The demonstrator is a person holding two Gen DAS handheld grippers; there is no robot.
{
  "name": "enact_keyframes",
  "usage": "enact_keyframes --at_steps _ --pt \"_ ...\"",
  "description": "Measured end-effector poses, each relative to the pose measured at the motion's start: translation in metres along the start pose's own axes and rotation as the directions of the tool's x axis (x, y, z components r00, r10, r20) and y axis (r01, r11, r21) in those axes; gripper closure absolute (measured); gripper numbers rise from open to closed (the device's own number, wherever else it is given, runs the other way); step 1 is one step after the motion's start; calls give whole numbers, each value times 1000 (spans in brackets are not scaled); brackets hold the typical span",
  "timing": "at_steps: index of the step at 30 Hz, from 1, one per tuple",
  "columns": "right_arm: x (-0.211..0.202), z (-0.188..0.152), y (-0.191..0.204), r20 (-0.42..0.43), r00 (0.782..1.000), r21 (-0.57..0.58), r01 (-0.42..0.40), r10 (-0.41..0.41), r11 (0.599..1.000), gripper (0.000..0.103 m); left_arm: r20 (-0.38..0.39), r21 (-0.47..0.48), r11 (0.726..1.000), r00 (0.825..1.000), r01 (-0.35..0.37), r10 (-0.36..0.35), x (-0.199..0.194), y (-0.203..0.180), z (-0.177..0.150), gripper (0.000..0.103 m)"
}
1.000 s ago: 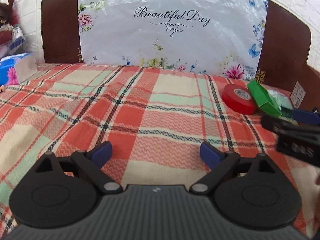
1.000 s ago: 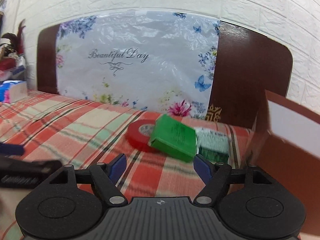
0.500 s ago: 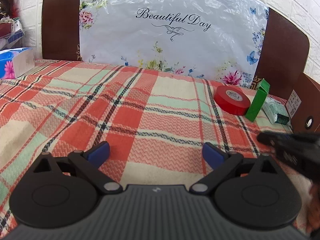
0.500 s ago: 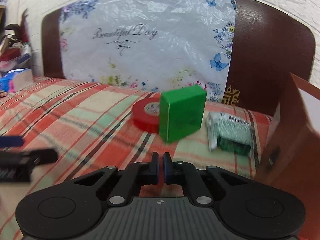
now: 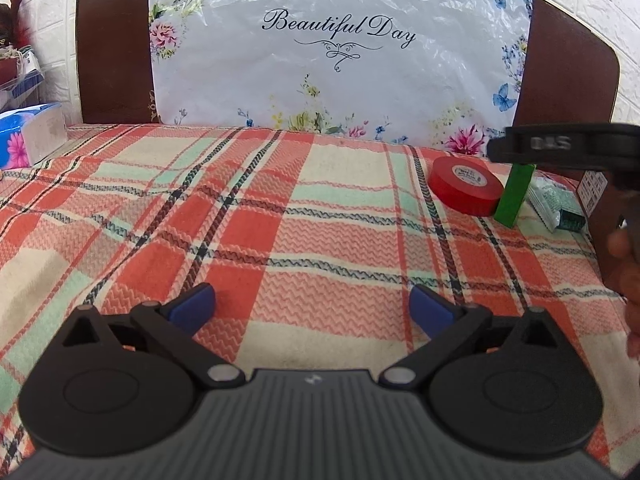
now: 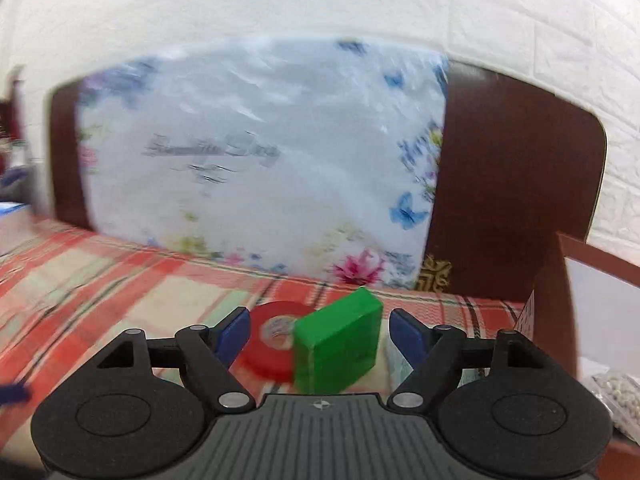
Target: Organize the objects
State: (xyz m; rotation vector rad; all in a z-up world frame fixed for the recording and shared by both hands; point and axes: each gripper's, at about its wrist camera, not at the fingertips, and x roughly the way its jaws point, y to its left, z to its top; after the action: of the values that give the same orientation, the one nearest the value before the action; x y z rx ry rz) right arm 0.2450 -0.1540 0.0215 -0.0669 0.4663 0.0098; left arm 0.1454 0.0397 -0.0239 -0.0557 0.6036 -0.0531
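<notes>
left gripper (image 5: 311, 304): fingers wide apart, empty, over plaid cloth (image 5: 240, 216) | right gripper (image 6: 316, 334): fingers just reopened, apart, nothing clamped | green box (image 6: 338, 344): upright, far right, touching red tape roll (image 6: 267, 346); view blurred

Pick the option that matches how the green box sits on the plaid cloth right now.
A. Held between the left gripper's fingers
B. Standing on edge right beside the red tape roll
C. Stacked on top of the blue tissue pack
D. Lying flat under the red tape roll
B: in the left wrist view the green box stands upright on the plaid cloth, next to the red tape roll.
</notes>
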Motion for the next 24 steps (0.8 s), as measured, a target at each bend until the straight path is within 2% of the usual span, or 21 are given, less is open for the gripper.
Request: enact_keyframes --at_steps 1,2,3,4,6,9,11,13,16,17,18,23,24 --pt "13 2 -3 -51 999 16 8 -7 1000 56 -1 0 1000 1000 -1 1 0 0 0 0" --pt "23 1 -7 -102 995 34 16 -12 999 71 0 0 1000 1000 0 0 0 0 0 0" --pt "25 -3 -12 -124 992 63 26 -18 998 74 0 -1 1000 1000 0 0 0 0 0 0" --pt "23 -9 -18 -123 992 86 21 -11 996 83 0 -3 1000 1000 2 -2 1 1 0 0" --pt "12 -25 -22 -138 990 92 -8 21 996 85 -1 -3 1000 1000 0 0 1 0 0 0" --pt "-22 -51 -24 -115 992 99 -39 51 994 85 -1 1 1000 1000 -5 5 1 -1 0 0" --pt "-49 -69 -33 -113 985 182 -104 126 978 85 -1 3 1000 1000 -8 8 1 -2 0 0" --pt "-78 -85 -42 -96 969 287 -191 227 939 85 -2 6 1000 1000 -10 10 1 -2 0 0" --pt "-108 -109 -53 -88 925 384 -312 370 869 81 -4 12 1000 1000 -15 15 1 -3 0 0" --pt "-117 -114 -57 -82 923 385 -318 375 867 77 -4 14 1000 1000 -17 17 1 -3 0 0" --pt "-126 -117 -60 -81 930 374 -305 358 876 74 -5 16 1000 1000 -19 19 1 -3 0 0" --pt "-167 -135 -64 -50 978 303 -180 205 936 23 -8 27 999 1000 -26 27 2 -5 1 0" --pt "-171 -136 -63 -50 981 296 -166 189 941 20 -8 29 999 1000 -28 29 2 -5 0 0"
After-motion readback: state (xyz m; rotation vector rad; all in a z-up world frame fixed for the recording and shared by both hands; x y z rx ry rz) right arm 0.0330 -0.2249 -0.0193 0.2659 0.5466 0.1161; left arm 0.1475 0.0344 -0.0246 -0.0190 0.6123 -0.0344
